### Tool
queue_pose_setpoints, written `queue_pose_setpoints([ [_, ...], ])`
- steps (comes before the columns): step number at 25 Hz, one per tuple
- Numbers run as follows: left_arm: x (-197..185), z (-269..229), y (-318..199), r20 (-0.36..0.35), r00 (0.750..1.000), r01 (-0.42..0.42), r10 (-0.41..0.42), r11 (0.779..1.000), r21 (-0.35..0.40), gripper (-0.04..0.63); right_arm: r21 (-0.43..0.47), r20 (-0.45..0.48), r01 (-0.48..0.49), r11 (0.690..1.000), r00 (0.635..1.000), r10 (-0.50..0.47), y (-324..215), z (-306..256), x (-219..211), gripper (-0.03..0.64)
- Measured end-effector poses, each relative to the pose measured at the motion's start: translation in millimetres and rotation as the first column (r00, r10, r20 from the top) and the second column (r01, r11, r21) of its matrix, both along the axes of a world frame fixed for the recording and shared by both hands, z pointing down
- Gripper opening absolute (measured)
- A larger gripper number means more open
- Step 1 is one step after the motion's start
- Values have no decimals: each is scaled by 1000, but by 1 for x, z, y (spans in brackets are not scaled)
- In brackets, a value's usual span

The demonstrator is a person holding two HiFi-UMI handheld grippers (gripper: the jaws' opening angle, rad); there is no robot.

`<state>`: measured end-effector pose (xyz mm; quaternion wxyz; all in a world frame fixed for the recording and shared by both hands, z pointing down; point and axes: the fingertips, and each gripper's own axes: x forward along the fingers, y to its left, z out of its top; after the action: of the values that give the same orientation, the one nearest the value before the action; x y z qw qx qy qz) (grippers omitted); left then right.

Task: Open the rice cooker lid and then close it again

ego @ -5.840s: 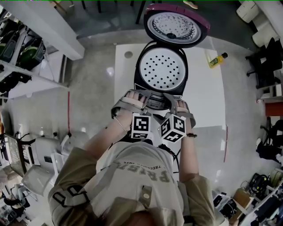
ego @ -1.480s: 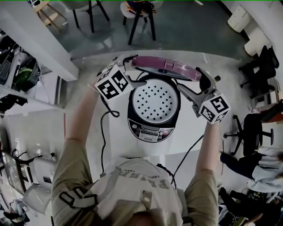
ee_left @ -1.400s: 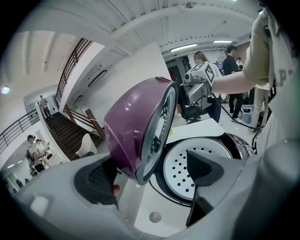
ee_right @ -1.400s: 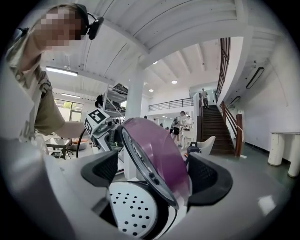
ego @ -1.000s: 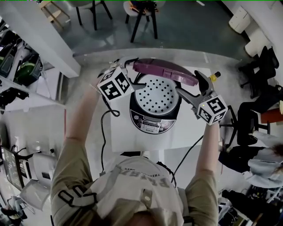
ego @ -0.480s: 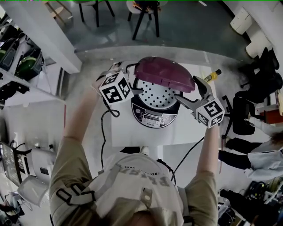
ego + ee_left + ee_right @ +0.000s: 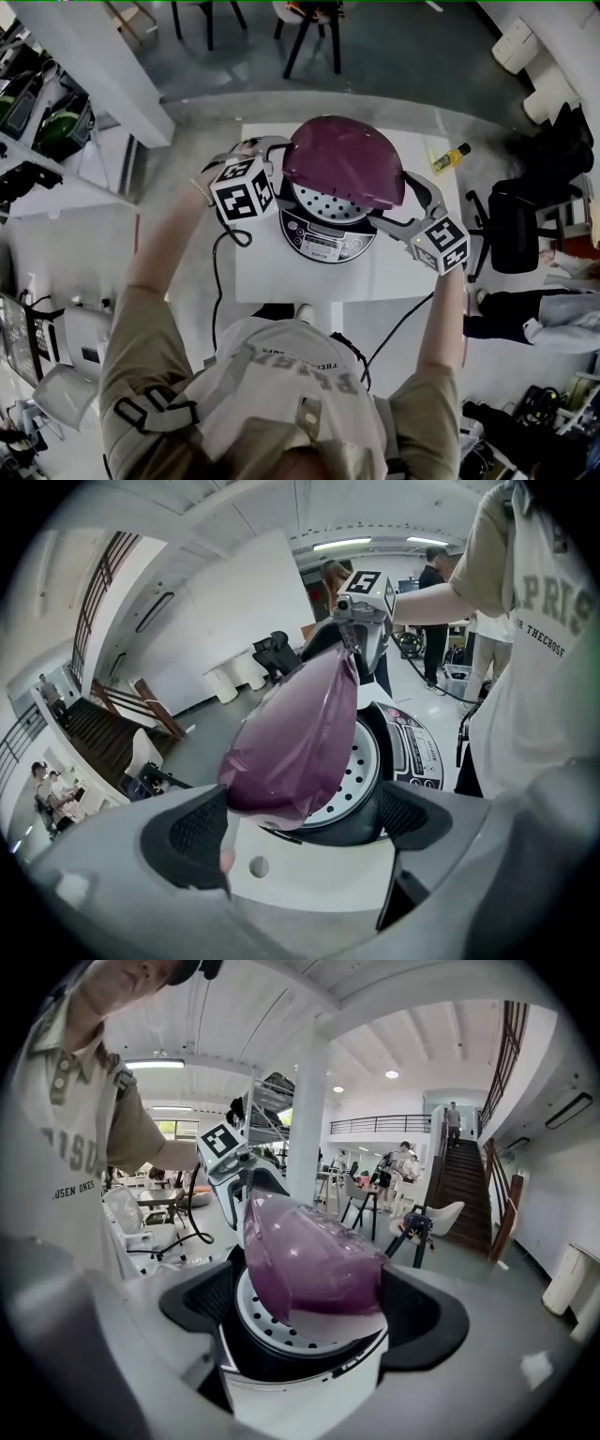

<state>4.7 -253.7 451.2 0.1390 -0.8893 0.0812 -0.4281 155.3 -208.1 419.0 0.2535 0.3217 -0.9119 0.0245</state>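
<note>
One round rice cooker sits on our white table. It has a white inner plate dotted with holes, and its single glossy purple domed lid hangs tilted about halfway down over the pot. We've got two grippers flanking it: the left gripper has just been opening its jaws and now stands spread wide, with the lid's rim between its ribbed black pads and close to one. The right gripper is also wide apart with the lid between, clamping nothing.
</note>
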Motion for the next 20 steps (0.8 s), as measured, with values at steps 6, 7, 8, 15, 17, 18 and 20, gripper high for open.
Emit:
queue_pose_setpoints([
  [6, -4, 14, 14, 39, 999, -16, 18, 999, -40, 525, -39, -12, 25, 999, 1000, -26, 12, 15, -2, 463],
  [7, -5, 15, 15, 42, 999, -17, 19, 999, -47, 525, -43, -13, 29, 999, 999, -29, 13, 16, -3, 465],
  [8, -5, 16, 16, 44, 999, -17, 20, 998, -52, 525, -47, -14, 32, 998, 999, -33, 14, 17, -3, 463],
  [15, -9, 28, 25, 79, 996, -35, 43, 995, -95, 525, -91, -33, 65, 994, 997, -68, 22, 30, -6, 463],
  [17, -11, 33, 27, 93, 994, -43, 53, 993, -106, 525, -103, -37, 73, 992, 996, -77, 25, 35, -7, 465],
  [18, -12, 35, 28, 99, 993, -46, 57, 993, -112, 525, -108, -38, 77, 991, 996, -81, 25, 37, -7, 463],
  [20, -12, 39, 30, 110, 992, -53, 67, 991, -124, 525, -120, -42, 85, 989, 995, -91, 27, 41, -7, 463],
])
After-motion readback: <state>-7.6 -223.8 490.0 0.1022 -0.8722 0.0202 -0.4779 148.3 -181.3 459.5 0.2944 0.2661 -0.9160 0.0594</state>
